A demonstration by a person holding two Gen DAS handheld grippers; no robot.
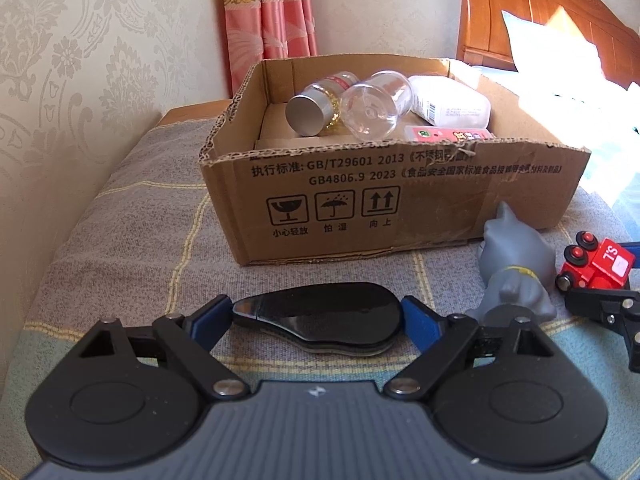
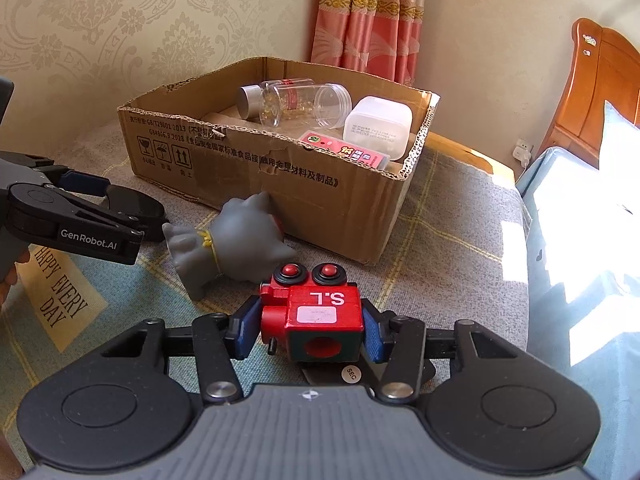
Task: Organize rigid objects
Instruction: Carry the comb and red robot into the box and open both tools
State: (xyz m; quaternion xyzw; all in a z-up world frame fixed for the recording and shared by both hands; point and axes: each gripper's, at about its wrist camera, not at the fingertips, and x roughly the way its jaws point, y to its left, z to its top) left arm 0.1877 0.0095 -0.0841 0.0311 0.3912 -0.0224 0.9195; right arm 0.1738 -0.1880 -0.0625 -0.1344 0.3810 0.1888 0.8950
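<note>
Between left gripper (image 1: 316,316) fingers – black case (image 1: 320,318); right gripper (image 2: 306,330) around red toy train (image 2: 316,312).

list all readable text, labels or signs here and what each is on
"S.L", upside down: red toy train
"GenRobot.AI": left gripper
"HAPPY EVERY DAY": tan patch on the blanket
"GB/T29601 2013", "GB4806.9 2023", fragile, keep-dry and this-way-up signs: cardboard box
"SEC": round tag beneath the right gripper
Bottle, white container, pink pack labels: too small.

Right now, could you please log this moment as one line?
left gripper: around black case | right gripper: around red train | box: ahead
</note>
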